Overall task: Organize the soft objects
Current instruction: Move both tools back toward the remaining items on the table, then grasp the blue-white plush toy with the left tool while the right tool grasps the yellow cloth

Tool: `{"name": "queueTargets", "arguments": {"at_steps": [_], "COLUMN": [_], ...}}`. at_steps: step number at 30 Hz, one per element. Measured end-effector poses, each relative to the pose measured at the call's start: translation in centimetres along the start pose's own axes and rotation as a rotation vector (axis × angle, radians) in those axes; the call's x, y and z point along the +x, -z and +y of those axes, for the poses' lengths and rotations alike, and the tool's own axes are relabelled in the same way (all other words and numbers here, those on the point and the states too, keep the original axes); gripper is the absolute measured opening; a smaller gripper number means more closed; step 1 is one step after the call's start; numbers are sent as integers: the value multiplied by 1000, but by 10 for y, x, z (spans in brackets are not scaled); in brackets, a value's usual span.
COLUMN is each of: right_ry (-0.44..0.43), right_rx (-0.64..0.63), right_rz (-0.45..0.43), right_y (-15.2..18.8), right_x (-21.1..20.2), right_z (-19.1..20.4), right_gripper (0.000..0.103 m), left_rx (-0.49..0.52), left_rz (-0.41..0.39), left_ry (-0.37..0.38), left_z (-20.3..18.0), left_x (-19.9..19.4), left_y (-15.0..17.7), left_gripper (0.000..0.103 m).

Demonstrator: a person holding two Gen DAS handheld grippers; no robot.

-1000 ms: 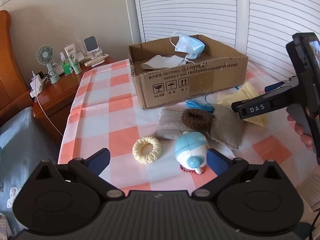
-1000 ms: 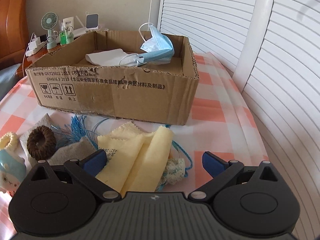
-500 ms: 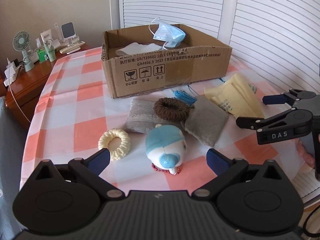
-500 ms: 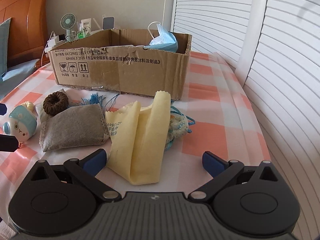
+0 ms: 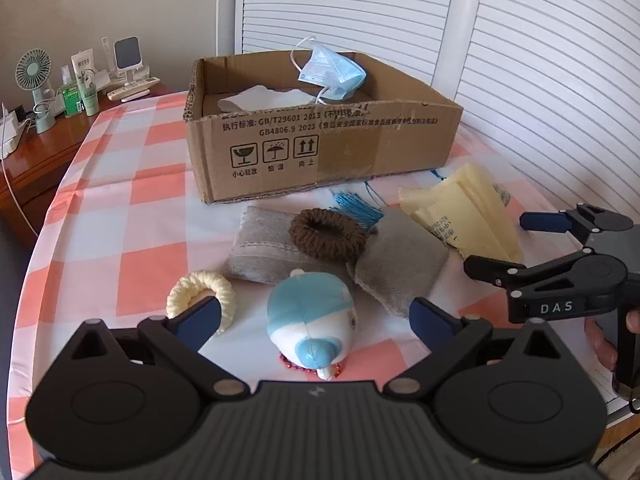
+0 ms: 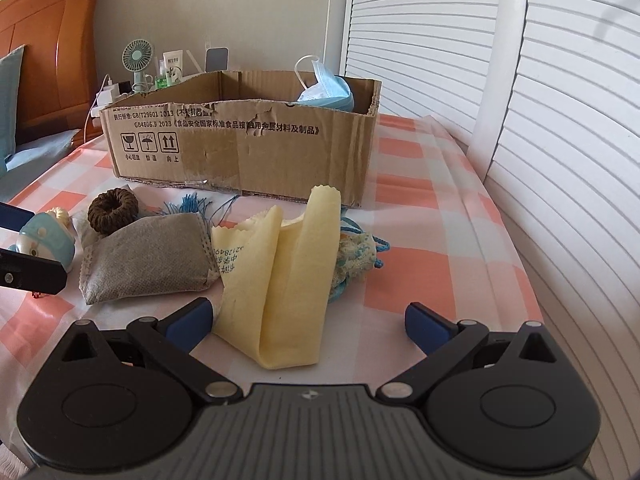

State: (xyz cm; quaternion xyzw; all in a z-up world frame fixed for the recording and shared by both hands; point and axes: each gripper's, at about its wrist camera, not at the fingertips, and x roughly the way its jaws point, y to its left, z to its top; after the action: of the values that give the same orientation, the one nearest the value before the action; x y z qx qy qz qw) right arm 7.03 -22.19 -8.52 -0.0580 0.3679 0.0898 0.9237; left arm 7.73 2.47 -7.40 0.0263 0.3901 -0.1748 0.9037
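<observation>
On the checked tablecloth, a blue-and-white plush toy [image 5: 308,316] lies between the fingers of my open left gripper [image 5: 316,320], untouched. Beside it is a cream scrunchie [image 5: 200,292]. A brown scrunchie [image 5: 328,234] rests on two grey pouches [image 5: 400,268], with a blue tassel [image 5: 354,206] behind. The cardboard box [image 5: 320,148] holds a blue face mask [image 5: 332,74] and a white cloth [image 5: 260,100]. My right gripper [image 6: 308,320] is open and empty, with the folded yellow cloth [image 6: 280,272] just in front of it and a lace bundle [image 6: 354,256] to its right.
A wooden nightstand [image 5: 36,152] at the left carries a small fan [image 5: 34,76], bottles and chargers. White louvred doors [image 5: 540,80] run along the right side and back. A wooden headboard [image 6: 48,48] stands far left. The table's right edge [image 6: 520,264] lies close to the doors.
Both grippers have drawn back and lower toward the table's near edge. The plush toy now lies between the left fingers, and the yellow cloth lies ahead of the right fingers. No object has moved.
</observation>
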Motion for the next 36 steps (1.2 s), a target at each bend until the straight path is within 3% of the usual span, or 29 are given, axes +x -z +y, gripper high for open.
{"name": "queueTargets", "arguments": {"at_steps": [2,4,7,14,17,21,25,31,36], "right_ry": [2,6,8,14,18,9,-56,-24,25], "right_rx": [2,0,-1,-7,-13,-49,-72,-47,-142], "right_rz": [-7,-12,-12,-11,-8,-6,30,49,-12], "right_y": [1,1,1,1,0,-1,-3,-5,-14], "right_x": [0,-1,-1,-2,-2,-4,-6,-5,-15], "right_z": [0,1,1,3,4,8,12,12,18], "right_gripper": [103,103,103,103,103,103,103,103,103], "left_rx": [-17,-35,-33,1,-22,-57,-55,-62,-66], "left_rz": [7,1,-5,-9,3,4,7,7,7], "left_ry": [2,10,11,-1,5,7,7,12,15], "left_z": [3,6,5,-2,2,7,7,7,8], "left_x": [2,2,1,2,5,4,3,4,4], "left_y": [0,0,0,2,3,5,6,6,6], "left_gripper": [95,79,65,62,45,44,44,45,45]}}
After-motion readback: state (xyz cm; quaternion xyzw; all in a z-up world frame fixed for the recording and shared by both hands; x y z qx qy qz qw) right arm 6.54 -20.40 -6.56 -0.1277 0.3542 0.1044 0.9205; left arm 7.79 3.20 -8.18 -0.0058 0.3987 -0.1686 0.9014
